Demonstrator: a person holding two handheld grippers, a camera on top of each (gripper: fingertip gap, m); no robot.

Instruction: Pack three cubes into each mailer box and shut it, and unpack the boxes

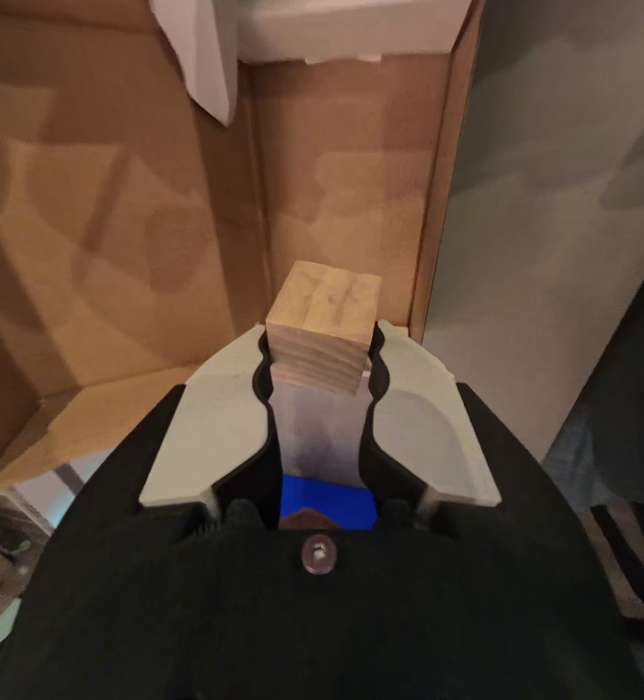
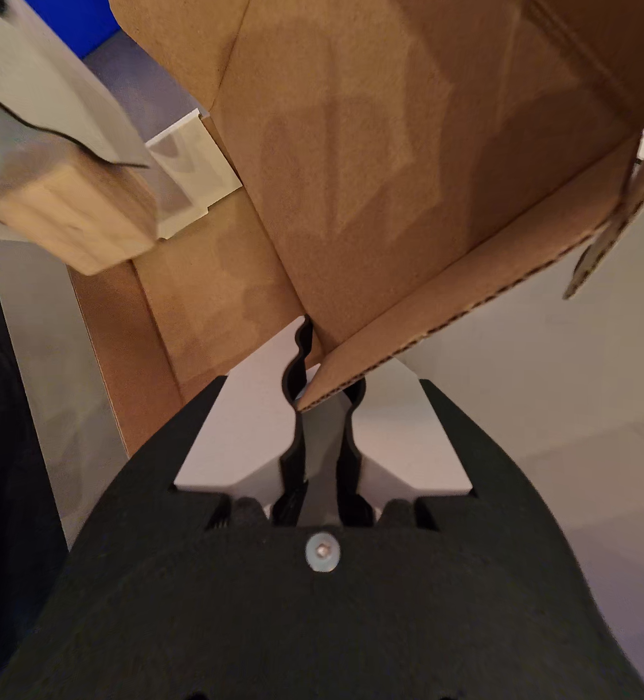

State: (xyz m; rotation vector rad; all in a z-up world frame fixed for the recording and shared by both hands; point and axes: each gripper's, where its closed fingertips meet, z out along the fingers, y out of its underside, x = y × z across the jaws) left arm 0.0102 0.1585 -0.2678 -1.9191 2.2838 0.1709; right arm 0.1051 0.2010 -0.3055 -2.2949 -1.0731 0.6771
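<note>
My left gripper point(image 1: 320, 341) is shut on a pale wooden cube point(image 1: 324, 303) and holds it by two opposite sides, in front of the open brown mailer box point(image 1: 123, 189). The box interior shows no cubes in this view. My right gripper point(image 2: 324, 363) is shut on the corner of the box's raised cardboard lid point(image 2: 388, 151), with the lid's edge running between the fingers. In the right wrist view the cube point(image 2: 78, 219) shows at the upper left, held between the left gripper's fingers point(image 2: 47, 87), just outside the box's near wall.
The box stands on a grey table point(image 2: 540, 416). White outer flaps point(image 1: 206, 57) of the box stick up at the far end. A blue object point(image 1: 328, 500) lies below the left gripper. Dark shapes point(image 1: 634, 378) stand beyond the table's right side.
</note>
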